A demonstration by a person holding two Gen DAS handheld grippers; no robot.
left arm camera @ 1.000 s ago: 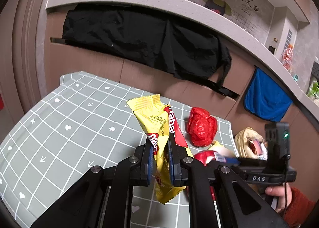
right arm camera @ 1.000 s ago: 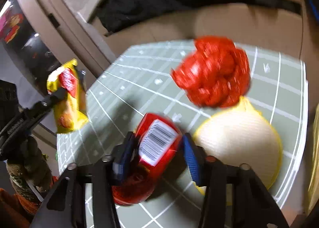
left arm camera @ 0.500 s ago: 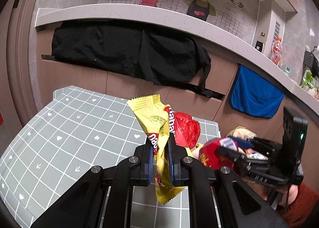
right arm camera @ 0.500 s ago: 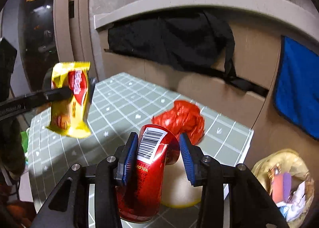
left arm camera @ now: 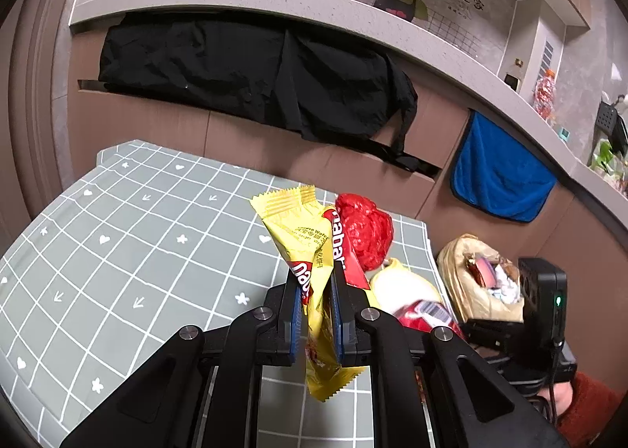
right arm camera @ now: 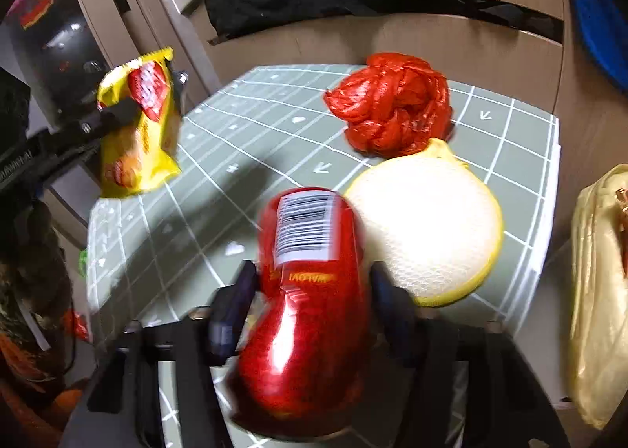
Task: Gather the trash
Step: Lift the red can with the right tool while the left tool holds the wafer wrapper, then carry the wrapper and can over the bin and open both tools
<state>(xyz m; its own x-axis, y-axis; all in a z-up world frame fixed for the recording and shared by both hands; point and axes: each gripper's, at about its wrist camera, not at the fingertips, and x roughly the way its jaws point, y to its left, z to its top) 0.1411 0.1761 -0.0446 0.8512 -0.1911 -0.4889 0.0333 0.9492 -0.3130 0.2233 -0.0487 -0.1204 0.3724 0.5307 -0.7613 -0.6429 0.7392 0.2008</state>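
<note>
Trash pickup mid-haul: both grippers loaded, bag waiting off the table's edge

Left gripper [left arm camera: 316, 314] is clamping down tight on the yellow snack wrapper [left arm camera: 310, 252], which is hanging in the air above the grey checked tablecloth [left arm camera: 117, 252]. Right gripper [right arm camera: 310, 291] is carrying the dented red can [right arm camera: 310, 275], barcode facing up. Its jaws have just been opening wider, with the can sitting between them, and the view is too smeared to say whether the pads are pressing on it at all, so I can't tell if that grip is really holding.

Looks to me like we're in the carry step, heading for the yellowish trash bag [left arm camera: 475, 283] sitting just off the table's right edge, already stuffed with scraps. The can isn't over the bag; in the right wrist view it's hovering above the table near the pale pomelo peel [right arm camera: 428, 228].

Next move, I'd guess: swing the can out past the table edge over the bag's mouth before fully letting go, then bring the wrapper over too. The crumpled red plastic bag [right arm camera: 392, 106] and the peel are lying on the cloth, uncollected.
</note>
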